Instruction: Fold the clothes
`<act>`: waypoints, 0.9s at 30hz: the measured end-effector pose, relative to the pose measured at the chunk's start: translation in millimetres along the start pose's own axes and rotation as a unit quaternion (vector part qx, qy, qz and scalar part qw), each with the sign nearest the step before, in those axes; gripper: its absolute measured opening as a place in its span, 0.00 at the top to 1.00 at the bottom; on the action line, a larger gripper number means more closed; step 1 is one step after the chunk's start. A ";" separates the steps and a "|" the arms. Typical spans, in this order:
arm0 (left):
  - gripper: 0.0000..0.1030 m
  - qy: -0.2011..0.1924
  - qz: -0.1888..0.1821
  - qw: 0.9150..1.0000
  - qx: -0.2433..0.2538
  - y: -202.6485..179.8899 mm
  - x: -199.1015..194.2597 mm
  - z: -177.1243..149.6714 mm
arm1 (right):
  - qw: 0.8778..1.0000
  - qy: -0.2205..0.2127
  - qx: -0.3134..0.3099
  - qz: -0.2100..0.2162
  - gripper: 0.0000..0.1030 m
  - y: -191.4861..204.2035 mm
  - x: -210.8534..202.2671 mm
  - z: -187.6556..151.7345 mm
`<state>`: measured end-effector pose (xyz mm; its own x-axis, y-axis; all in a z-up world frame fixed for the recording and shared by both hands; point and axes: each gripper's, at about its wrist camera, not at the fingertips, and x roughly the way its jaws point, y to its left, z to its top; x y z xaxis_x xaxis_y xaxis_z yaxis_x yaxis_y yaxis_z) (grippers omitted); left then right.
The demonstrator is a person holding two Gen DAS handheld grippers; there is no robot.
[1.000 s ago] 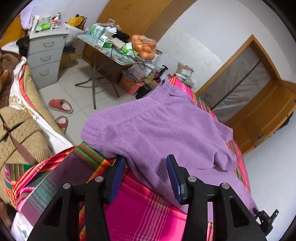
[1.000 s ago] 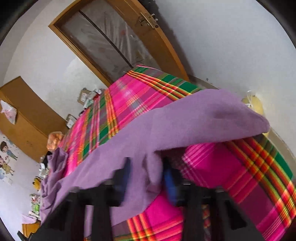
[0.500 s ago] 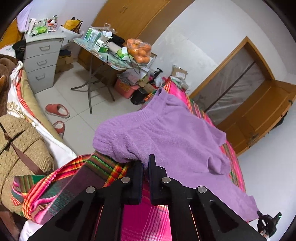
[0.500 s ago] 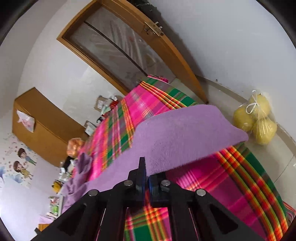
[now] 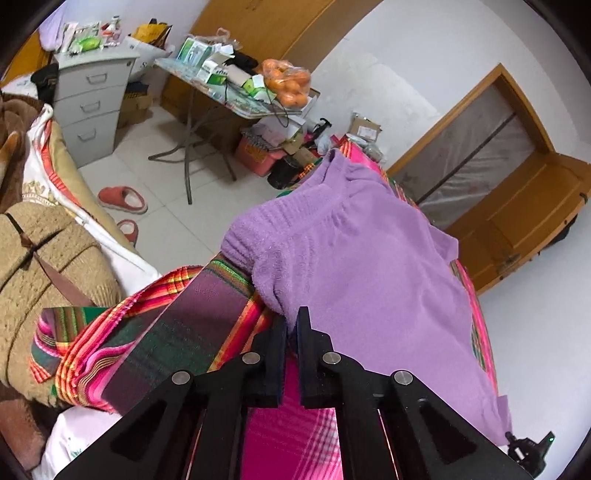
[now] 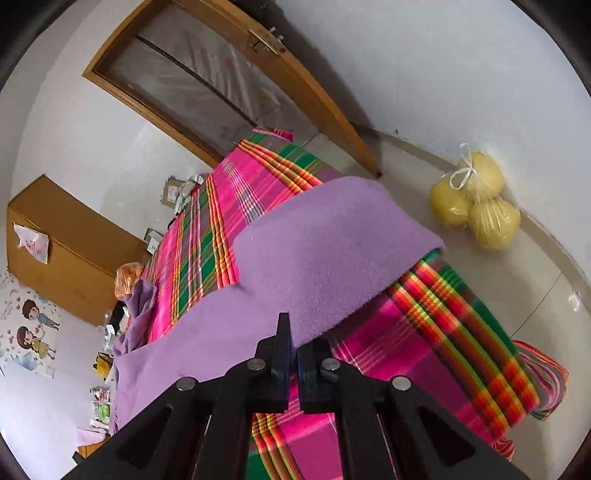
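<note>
On the bright pink checked blanket [image 5: 295, 435] lies a purple garment [image 5: 362, 266]. The left gripper [image 5: 291, 325] is squeezed tight on its near edge. The right gripper [image 6: 293, 339] pinches another near edge the same way, lifting a fold. Farther off stand a folding table [image 5: 207, 88] piled with boxes, a bag of oranges [image 5: 288, 83], and a bag of yellow fruit [image 6: 476, 206] by the wall.

A lived-in home bedroom. A plaid bedspread [image 6: 229, 236] covers the bed, slippers [image 5: 122, 199] lie on the tiled floor. A drawer cabinet [image 5: 90, 107] and wooden wardrobe [image 5: 258, 22] stand nearby
</note>
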<state>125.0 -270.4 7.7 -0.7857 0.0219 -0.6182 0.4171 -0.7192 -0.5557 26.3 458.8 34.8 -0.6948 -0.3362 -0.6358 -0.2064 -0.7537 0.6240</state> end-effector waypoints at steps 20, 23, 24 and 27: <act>0.69 -0.031 -0.013 0.999 -0.042 33.1 3.6 12.6 | 1.000 0.004 0.004 0.001 0.72 -13.3 9.1 -17.4; 0.70 -0.034 -0.020 0.998 -0.049 37.6 9.6 21.5 | 1.000 0.005 -0.003 0.000 0.72 -7.0 12.1 -19.3; 0.71 -0.036 -0.018 0.998 -0.047 37.1 10.8 22.6 | 1.000 0.004 -0.005 -0.002 0.72 -6.0 13.2 -19.4; 0.90 -0.039 -0.008 0.998 -0.045 37.2 10.7 24.1 | 1.000 0.004 -0.013 -0.010 0.96 -2.9 16.9 -18.6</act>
<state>121.1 -313.6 -6.3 -0.8244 -0.0245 -0.5655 0.4413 -0.6534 -0.6151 28.0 444.8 13.8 -0.6856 -0.3255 -0.6512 -0.2022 -0.7742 0.5998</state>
